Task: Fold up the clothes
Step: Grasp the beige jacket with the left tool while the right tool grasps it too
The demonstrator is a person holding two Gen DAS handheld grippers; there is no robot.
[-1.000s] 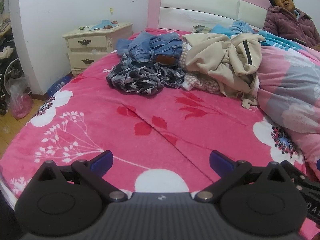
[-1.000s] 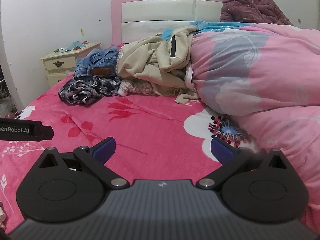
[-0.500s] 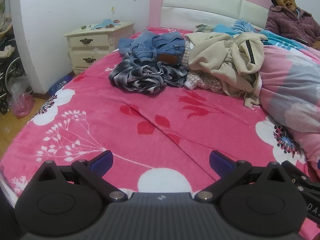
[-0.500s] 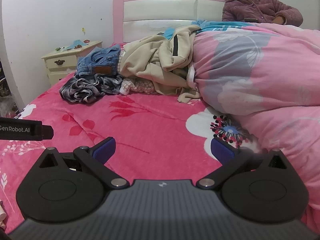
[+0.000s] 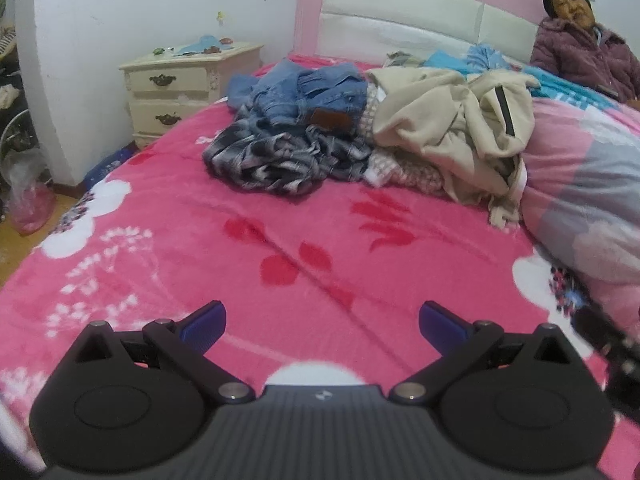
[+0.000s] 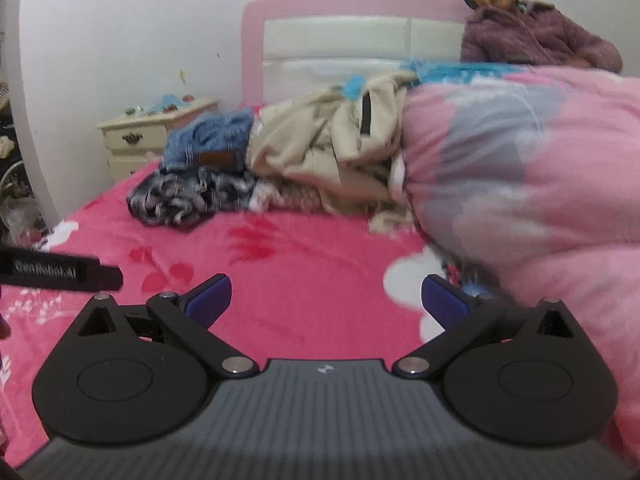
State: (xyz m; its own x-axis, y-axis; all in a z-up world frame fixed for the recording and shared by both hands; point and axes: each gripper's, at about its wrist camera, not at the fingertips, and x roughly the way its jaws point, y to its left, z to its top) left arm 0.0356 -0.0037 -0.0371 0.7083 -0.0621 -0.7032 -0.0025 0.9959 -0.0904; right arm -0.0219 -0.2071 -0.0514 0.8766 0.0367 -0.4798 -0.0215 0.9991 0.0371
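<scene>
I hold both the left gripper (image 5: 322, 322) and right gripper (image 6: 326, 296) empty, fingers apart, short of the unfolded clothes pile (image 5: 360, 140), ready to pick.

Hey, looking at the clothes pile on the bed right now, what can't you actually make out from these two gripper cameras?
- Pinkish knit garment: mostly buried under the beige jacket, left wrist view; type unclear.
- Plaid shirt: motion-blurred in the right wrist view; pattern smeared.
- Small items on the nightstand: too small to identify, both views.
- Bed's near edge: hidden behind the open left gripper and open right gripper.
</scene>
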